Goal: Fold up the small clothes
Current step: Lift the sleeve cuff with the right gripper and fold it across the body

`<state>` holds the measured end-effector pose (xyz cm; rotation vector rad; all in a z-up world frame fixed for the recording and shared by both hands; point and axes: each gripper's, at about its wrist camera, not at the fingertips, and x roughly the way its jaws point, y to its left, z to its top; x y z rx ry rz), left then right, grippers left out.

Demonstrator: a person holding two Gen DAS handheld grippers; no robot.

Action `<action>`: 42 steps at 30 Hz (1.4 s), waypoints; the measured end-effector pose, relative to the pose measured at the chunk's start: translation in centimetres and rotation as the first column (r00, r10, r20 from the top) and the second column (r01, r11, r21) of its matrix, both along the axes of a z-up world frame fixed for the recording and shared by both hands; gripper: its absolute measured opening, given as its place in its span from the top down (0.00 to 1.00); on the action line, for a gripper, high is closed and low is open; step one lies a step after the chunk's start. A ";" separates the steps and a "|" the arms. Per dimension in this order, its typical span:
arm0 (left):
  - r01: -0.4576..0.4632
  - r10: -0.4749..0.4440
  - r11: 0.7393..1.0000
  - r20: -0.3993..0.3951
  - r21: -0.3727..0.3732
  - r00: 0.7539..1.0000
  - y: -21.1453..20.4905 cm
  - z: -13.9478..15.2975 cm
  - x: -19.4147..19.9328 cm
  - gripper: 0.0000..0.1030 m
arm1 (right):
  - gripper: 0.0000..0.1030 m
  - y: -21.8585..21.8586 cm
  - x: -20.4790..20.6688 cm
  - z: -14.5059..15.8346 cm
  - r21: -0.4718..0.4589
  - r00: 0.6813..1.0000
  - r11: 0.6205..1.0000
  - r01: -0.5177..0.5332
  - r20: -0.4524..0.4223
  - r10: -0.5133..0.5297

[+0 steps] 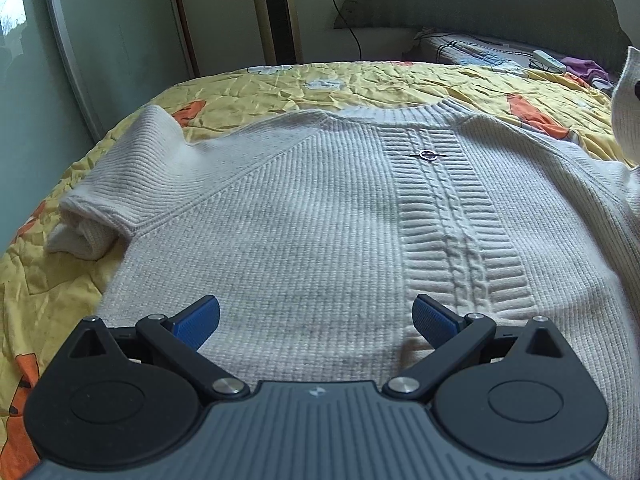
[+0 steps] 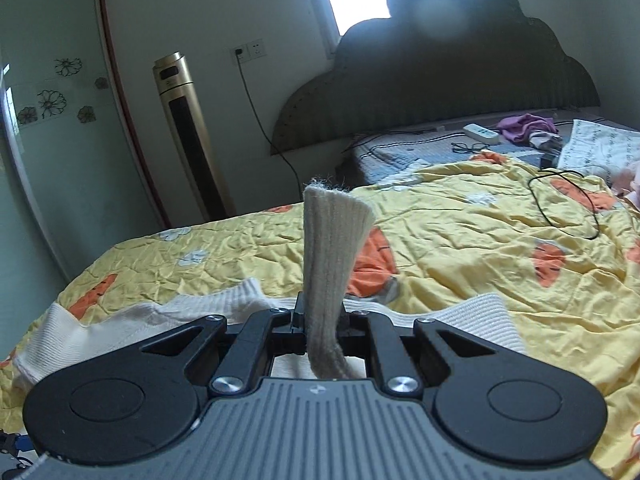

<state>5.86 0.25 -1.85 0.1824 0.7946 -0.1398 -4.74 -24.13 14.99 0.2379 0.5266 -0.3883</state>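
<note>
A cream knit sweater lies flat on the yellow quilt, neck toward the far side, with a cable panel down its front and a small metal pin near the neck. Its left sleeve is folded back on itself at the left. My left gripper hovers open over the sweater's lower body, nothing between its blue pads. In the right wrist view my right gripper is shut on the ribbed cuff of the other sleeve, which stands up between the jaws. That lifted sleeve shows at the left view's right edge.
The quilt covers a bed with a dark headboard. A black cable loop, a remote, glasses and purple cloth lie at the far end. A gold tower fan and a glass door stand to the left.
</note>
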 end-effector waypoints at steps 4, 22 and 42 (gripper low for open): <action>-0.007 0.007 1.000 0.013 0.003 1.000 0.8 0.3 0.0 0.00 | 0.86 1.7 1.6 0.2 -0.010 1.000 1.000 -0.028 0.002 0.028; -0.169 0.142 0.976 0.185 0.136 0.972 7.7 2.0 0.8 0.00 | 0.86 10.7 9.4 -1.1 -0.029 0.988 0.987 -0.156 -0.013 0.155; -0.271 0.257 0.955 0.122 0.118 0.959 14.7 0.7 1.9 0.00 | 0.86 22.0 20.9 -9.5 -0.113 0.928 0.936 -0.333 -0.213 0.305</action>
